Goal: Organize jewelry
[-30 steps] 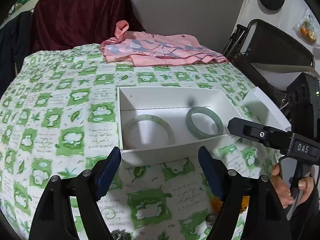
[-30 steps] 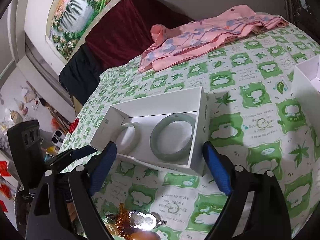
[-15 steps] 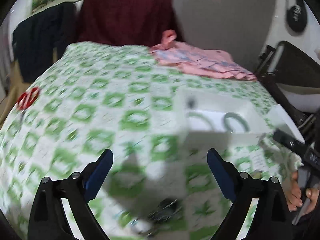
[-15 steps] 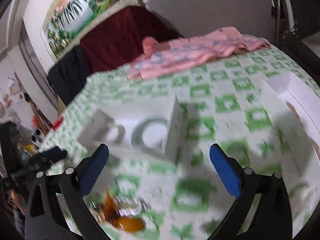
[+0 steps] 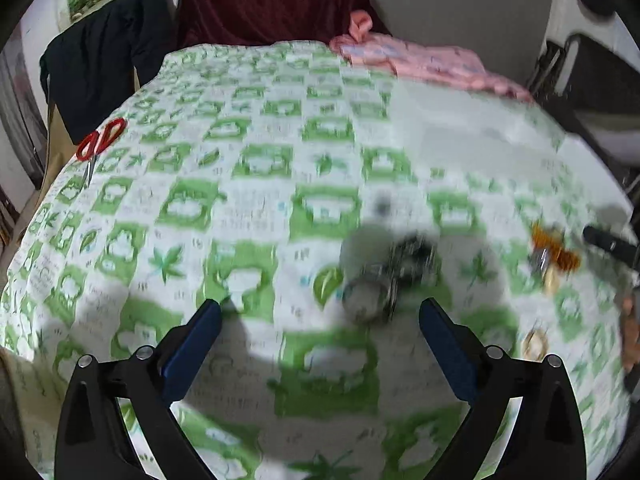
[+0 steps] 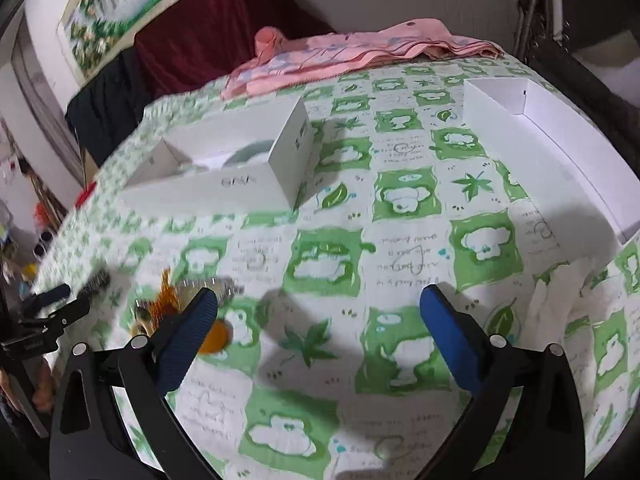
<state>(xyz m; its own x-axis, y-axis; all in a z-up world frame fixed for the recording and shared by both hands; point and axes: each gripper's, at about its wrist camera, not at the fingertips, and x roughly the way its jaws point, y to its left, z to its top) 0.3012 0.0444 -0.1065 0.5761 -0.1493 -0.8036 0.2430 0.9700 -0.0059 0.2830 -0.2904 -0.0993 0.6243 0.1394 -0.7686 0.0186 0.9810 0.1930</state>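
Note:
My left gripper (image 5: 320,320) hangs over the green-patterned cloth, its jaws opening and nothing between them. Just beyond it lies a blurred dark and silver jewelry heap (image 5: 388,276). An orange tasselled piece (image 5: 552,252) and a small pale ring (image 5: 536,344) lie to the right. My right gripper (image 6: 318,304) is open and empty over bare cloth. Its left fingertip (image 6: 200,312) overlaps the orange and silver jewelry (image 6: 172,300) and an amber disc (image 6: 218,336). The white box (image 6: 224,188) with a green bangle (image 6: 248,152) inside stands at upper left.
Red scissors (image 5: 100,144) lie near the cloth's left edge. A second white box (image 6: 552,136), open, stands at the right edge, with crumpled white paper (image 6: 560,292) in front of it. Pink folded fabric (image 6: 340,56) lies at the back. A hand (image 5: 630,332) shows at the right rim.
Both grippers have opened wider and drawn back from the white box. The left view has swung left onto the dark jewelry heap; in the right view the box has shifted to the upper left.

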